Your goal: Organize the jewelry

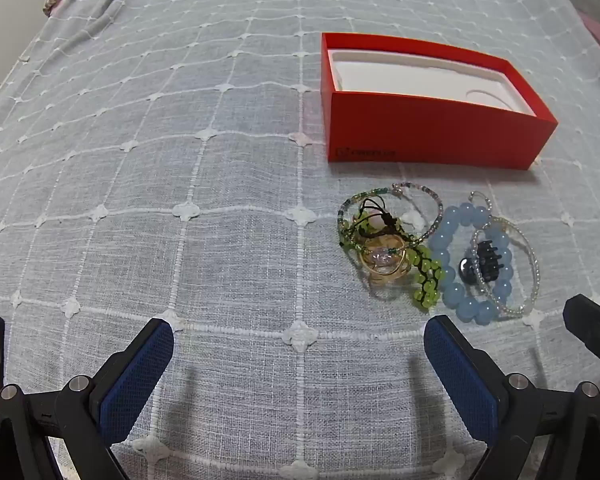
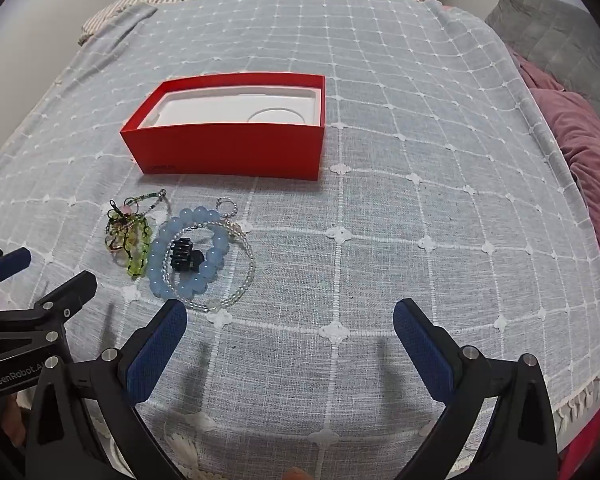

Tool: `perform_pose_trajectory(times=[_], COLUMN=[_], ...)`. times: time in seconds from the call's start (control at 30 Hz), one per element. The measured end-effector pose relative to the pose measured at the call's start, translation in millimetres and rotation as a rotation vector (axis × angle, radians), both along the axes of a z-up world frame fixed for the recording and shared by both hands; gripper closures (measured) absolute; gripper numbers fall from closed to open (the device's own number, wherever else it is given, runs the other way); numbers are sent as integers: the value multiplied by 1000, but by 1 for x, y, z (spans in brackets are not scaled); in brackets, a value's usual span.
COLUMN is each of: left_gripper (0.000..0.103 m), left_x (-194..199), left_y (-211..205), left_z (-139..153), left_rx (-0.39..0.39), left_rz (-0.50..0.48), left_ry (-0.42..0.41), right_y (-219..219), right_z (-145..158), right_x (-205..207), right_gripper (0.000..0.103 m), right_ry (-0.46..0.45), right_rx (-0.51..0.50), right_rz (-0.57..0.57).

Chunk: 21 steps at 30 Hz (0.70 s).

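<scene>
**Hovering Over the Jewelry Pile, Both Tongs Spread Wide**

Hovering above a bed covered in a grey-blue bedspread (image 2: pixel 380 200) with a white grid pattern, both tools hold nothing. The left tongs (image 1: pixel 300 332) stand fully apart, blue pads facing each other over bare cloth; the right tongs (image 2: pixel 290 312) are spread just as wide.

An open red box (image 2: pixel 228 152) serves as the landmark — it sits on the bedspread with a white moulded insert (image 2: pixel 236 110) inside. Just in front of the box, on the side nearer the cameras, lies the jewelry in a loose cluster. A blue bead bracelet (image 1: pixel 448 256) rings a small black hair clip (image 1: pixel 488 256), and a clear bead strand (image 2: pixel 240 280) overlaps that bracelet. Touching it, on the side under the box's left end, is a tangle of green beads (image 1: pixel 428 280), dark cord and a gold ring (image 1: pixel 380 264).

Well right of the box — at the bed's edge — rest pink pillows (image 2: pixel 580 152).
</scene>
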<state>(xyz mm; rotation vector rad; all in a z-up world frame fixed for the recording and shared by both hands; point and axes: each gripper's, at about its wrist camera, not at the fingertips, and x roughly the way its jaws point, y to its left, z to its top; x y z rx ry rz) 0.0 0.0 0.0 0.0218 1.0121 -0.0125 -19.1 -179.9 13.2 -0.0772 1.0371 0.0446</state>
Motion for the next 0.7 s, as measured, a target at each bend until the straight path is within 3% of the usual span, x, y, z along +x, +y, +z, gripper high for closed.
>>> perform_pose_trajectory(times=[0.7], left_gripper=[0], left_x=[-1], left_y=[-3], left_z=[-1], left_rx=[1], left_rz=[-2], left_ry=[-1], right_y=[0], right_z=[-1], right_x=[0], right_gripper=[0], right_ry=[-2], right_rx=[0], right_rz=[-3])
